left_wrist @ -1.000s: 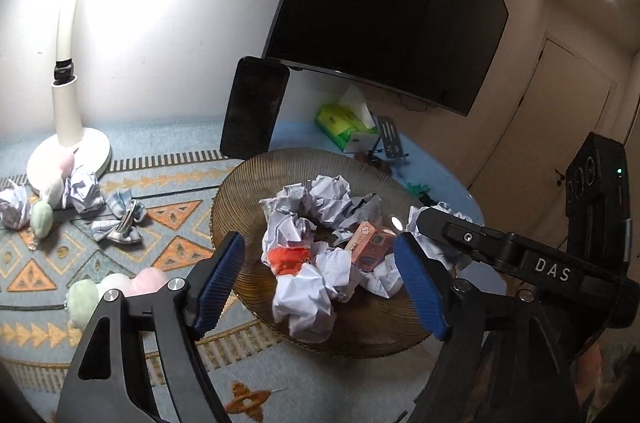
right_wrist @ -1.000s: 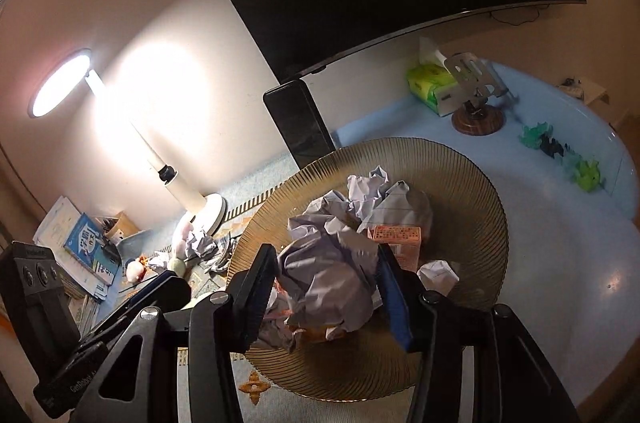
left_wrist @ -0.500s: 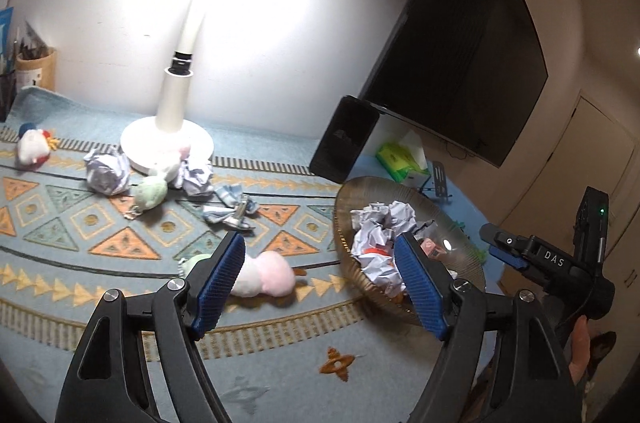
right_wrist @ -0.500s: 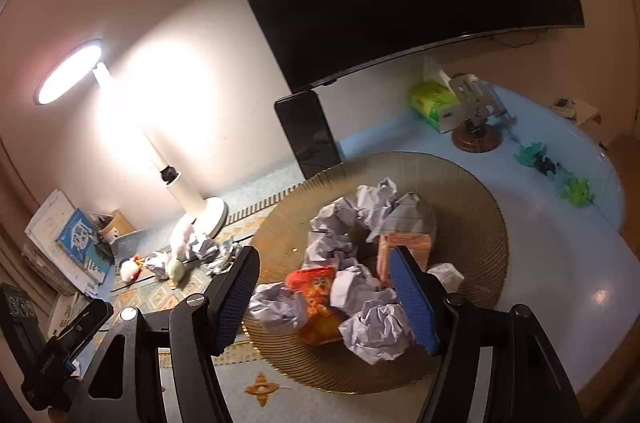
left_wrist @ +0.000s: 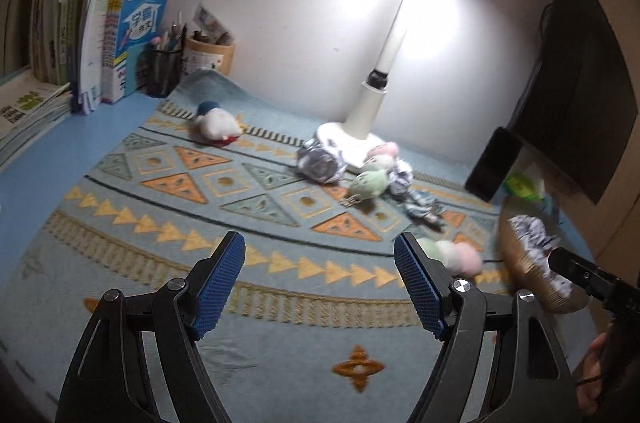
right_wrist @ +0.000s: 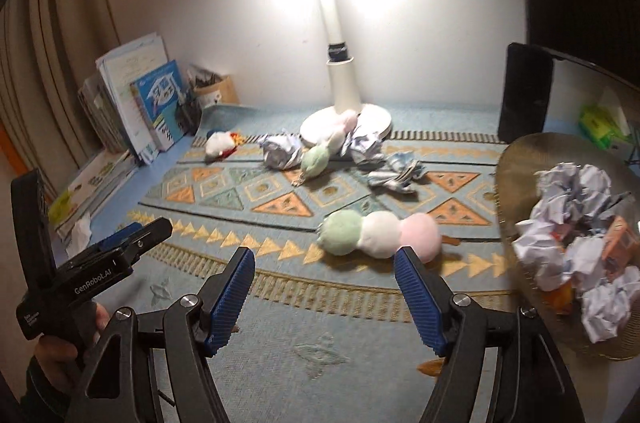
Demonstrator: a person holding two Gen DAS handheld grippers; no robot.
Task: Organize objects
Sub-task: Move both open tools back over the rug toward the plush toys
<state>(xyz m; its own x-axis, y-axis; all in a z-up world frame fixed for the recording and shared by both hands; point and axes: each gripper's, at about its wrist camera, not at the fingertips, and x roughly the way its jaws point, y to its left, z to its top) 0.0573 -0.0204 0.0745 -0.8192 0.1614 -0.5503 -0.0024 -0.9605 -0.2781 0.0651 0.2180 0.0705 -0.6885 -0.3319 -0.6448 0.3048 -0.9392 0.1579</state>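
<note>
Both grippers were empty over the patterned mat (right_wrist: 248, 355): left gripper (left_wrist: 320, 287) jaws wide apart, right gripper (right_wrist: 324, 297) jaws opening, three-ball plush (right_wrist: 380, 233) just beyond them.

On your mat (right_wrist: 280, 363), the three-ball plush (right_wrist: 380, 233) lies near you at centre. To its right sits the basket (right_wrist: 516, 163), with crumpled paper (right_wrist: 568, 223) in it. Farther off stands the lamp (right_wrist: 344, 103), with paper balls (right_wrist: 280, 151) and small plush toys (right_wrist: 316, 159) before its base. Books (right_wrist: 136, 103) stand at far left.
</note>
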